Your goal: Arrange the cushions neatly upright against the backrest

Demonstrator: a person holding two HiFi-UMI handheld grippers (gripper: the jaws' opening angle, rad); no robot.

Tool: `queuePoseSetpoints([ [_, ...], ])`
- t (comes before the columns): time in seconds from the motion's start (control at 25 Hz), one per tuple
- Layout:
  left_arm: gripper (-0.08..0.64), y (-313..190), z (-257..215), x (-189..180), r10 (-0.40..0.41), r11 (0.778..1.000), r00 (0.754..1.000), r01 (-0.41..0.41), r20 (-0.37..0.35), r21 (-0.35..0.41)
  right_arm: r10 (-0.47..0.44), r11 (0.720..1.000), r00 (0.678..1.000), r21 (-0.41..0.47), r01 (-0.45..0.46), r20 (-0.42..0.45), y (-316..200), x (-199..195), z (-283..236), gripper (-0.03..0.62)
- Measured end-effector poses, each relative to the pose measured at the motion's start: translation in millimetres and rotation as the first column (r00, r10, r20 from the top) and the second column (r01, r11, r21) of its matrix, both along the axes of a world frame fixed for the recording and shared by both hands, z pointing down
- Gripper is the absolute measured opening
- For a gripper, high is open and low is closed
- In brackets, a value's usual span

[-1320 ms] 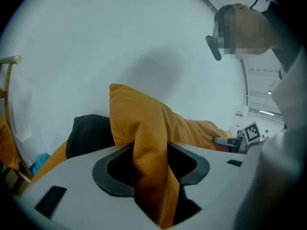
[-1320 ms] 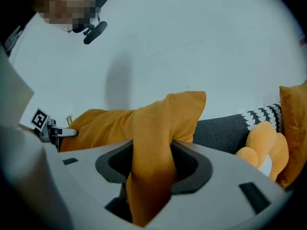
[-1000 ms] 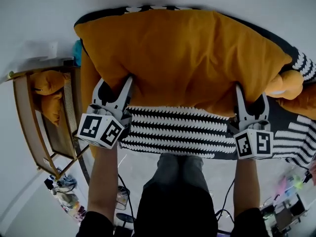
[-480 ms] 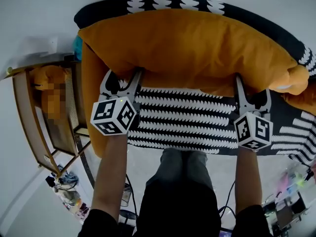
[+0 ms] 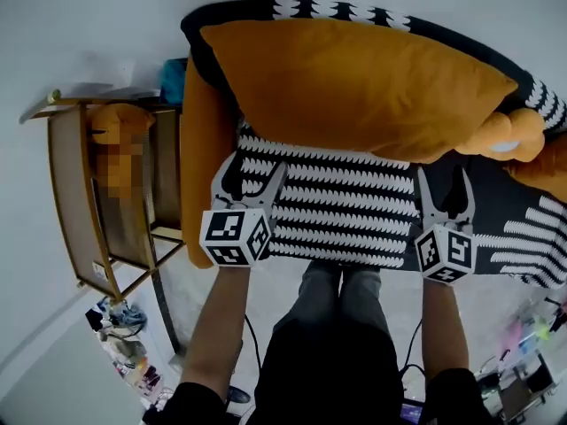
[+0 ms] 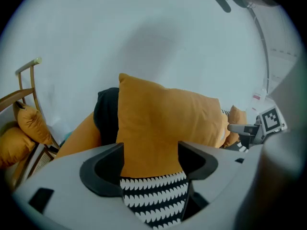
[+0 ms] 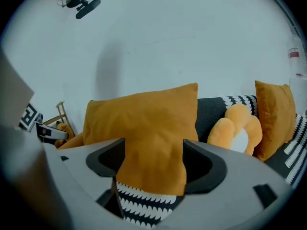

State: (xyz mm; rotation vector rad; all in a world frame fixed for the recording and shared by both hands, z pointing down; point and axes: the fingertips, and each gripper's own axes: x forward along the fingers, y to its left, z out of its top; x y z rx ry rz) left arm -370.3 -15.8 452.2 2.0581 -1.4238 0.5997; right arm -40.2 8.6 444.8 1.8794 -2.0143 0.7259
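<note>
Large orange cushion (image 5: 354, 87) stood upright against the backrest (image 5: 328, 9), far side of the sofa seat (image 5: 345, 215). Left gripper (image 5: 252, 173) and right gripper (image 5: 443, 182) jaws had just been opening: released, nothing between them, both just near of the cushion

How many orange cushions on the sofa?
4: large cushion against the backrest, side cushion at the left end, lobed cushion right, flat cushion far right; more may be hidden.

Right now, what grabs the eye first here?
The big orange cushion stands against the backrest of the black-and-white patterned sofa. Before it, the left tool and right tool hover above its seat, jaws just opened, nothing between them. A rounded orange plush lies at the cushion's right end.
</note>
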Motion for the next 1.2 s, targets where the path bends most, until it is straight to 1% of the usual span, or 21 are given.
queuePoseSetpoints([
  [0.04, 0.364, 7, -7, -6, -0.005, 1.0, 1.0, 0.005, -0.003, 0.003, -0.022, 1.0, 1.0, -0.007, 0.022, 0.001, 7, -9, -4, 0.388],
  [0.12, 0.362, 20, -26, -18, -0.039, 0.999, 0.999, 0.039, -0.024, 0.023, -0.066, 0.998, 0.998, -0.011, 0.066, 0.013, 17, -25, -16, 0.388],
  [0.2, 0.351, 41, -51, -26, -0.075, 0.997, 0.995, 0.077, -0.063, 0.03, -0.111, 0.994, 0.994, -0.011, 0.111, 0.017, 28, -36, -39, 0.387],
  [0.28, 0.337, 61, -83, -30, -0.09, 0.994, 0.993, 0.094, -0.078, 0.051, -0.151, 0.988, 0.988, 0.003, 0.151, 0.014, 37, -42, -69, 0.383],
  [0.44, 0.277, 84, -153, -39, -0.088, 0.986, 0.993, 0.097, -0.076, 0.134, -0.197, 0.978, 0.98, 0.073, 0.195, 0.021, 42, -49, -133, 0.357],
  [0.56, 0.243, 92, -195, -28, -0.055, 0.976, 0.996, 0.069, -0.072, 0.209, -0.216, 0.968, 0.976, 0.137, 0.211, 0.022, 41, -44, -173, 0.331],
  [0.64, 0.232, 98, -217, -14, -0.033, 0.967, 0.997, 0.051, -0.076, 0.251, -0.224, 0.962, 0.974, 0.166, 0.216, 0.026, 46, -36, -192, 0.283],
  [0.76, 0.229, 120, -244, 17, -0.004, 0.956, 0.996, 0.029, -0.085, 0.292, -0.24, 0.953, 0.97, 0.197, 0.23, 0.027, 73, -14, -221, 0.262],
  [0.88, 0.218, 146, -265, 56, 0.003, 0.944, 0.996, 0.028, -0.094, 0.328, -0.251, 0.942, 0.968, 0.231, 0.243, 0.009, 109, 23, -247, 0.25],
  [0.92, 0.218, 156, -271, 69, 0.0, 0.94, 0.995, 0.034, -0.099, 0.338, -0.251, 0.941, 0.968, 0.237, 0.242, 0.007, 121, 38, -254, 0.242],
  [1.0, 0.196, 174, -285, 98, -0.013, 0.931, 0.994, 0.052, -0.11, 0.362, -0.244, 0.94, 0.97, 0.247, 0.237, -0.004, 143, 70, -264, 0.214],
  [1.08, 0.166, 189, -297, 126, -0.019, 0.919, 0.993, 0.064, -0.119, 0.388, -0.228, 0.937, 0.973, 0.267, 0.226, -0.023, 162, 102, -274, 0.141],
  [1.12, 0.144, 196, -302, 140, -0.016, 0.914, 0.992, 0.066, -0.126, 0.4, -0.221, 0.934, 0.975, 0.281, 0.219, -0.026, 171, 116, -279, 0.066],
  [1.2, 0.109, 208, -313, 167, -0.001, 0.905, 0.989, 0.063, -0.145, 0.421, -0.215, 0.925, 0.976, 0.318, 0.209, -0.015, 186, 138, -292, 0.029],
])
